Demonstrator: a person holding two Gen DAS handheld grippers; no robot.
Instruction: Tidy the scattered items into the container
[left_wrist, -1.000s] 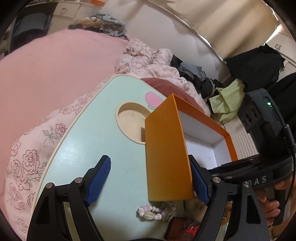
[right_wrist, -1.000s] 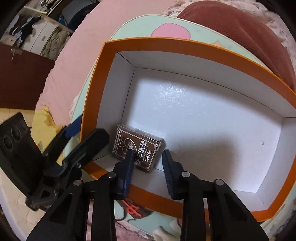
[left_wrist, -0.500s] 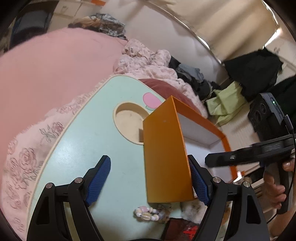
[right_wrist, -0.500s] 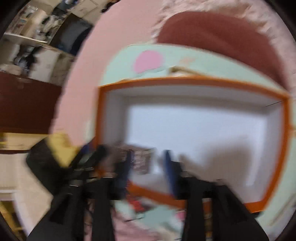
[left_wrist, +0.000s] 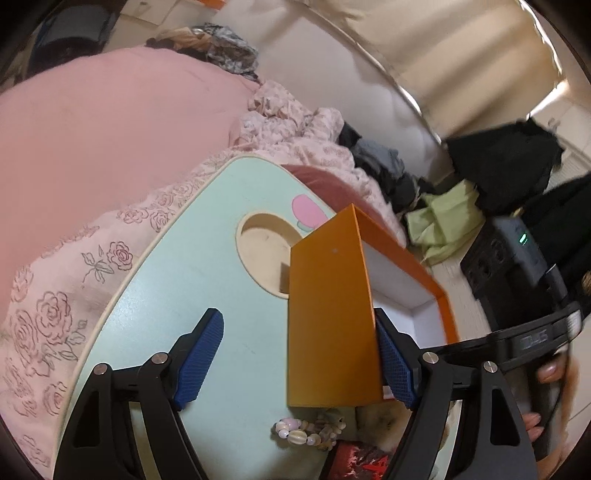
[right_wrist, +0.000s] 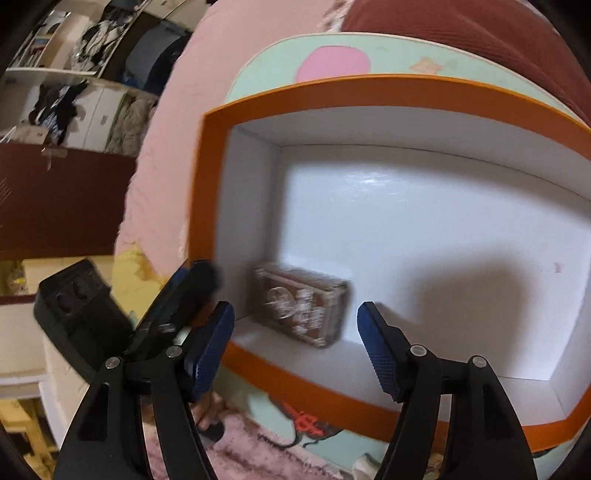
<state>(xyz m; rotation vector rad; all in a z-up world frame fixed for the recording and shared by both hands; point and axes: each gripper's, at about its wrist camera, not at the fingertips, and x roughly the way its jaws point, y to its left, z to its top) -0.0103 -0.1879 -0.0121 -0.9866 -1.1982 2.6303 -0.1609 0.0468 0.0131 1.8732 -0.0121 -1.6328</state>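
Observation:
The orange box (left_wrist: 328, 314) with a white inside stands on the mint-green table (left_wrist: 166, 295). My left gripper (left_wrist: 298, 360) is open and straddles the box's near side wall, one pad inside and the other well clear outside. A bead bracelet (left_wrist: 306, 434) and a red item (left_wrist: 358, 461) lie on the table just in front of the box. In the right wrist view a dark brown card box (right_wrist: 301, 308) rests in the near left corner of the orange box (right_wrist: 369, 88). My right gripper (right_wrist: 295, 352) hovers over it, jaws opening, nothing between the pads.
A round recess (left_wrist: 264, 254) is sunk in the table behind the box. Pink bedding (left_wrist: 110, 147), a dark red cushion (right_wrist: 461, 22) and heaped clothes (left_wrist: 443, 214) surround the table. A hand (left_wrist: 546, 373) holds the right gripper's handle at the right edge.
The right jaws went from nearly shut to wide apart and the gripper shifted slightly; the card box stays in the box's corner. The left gripper has hardly moved.

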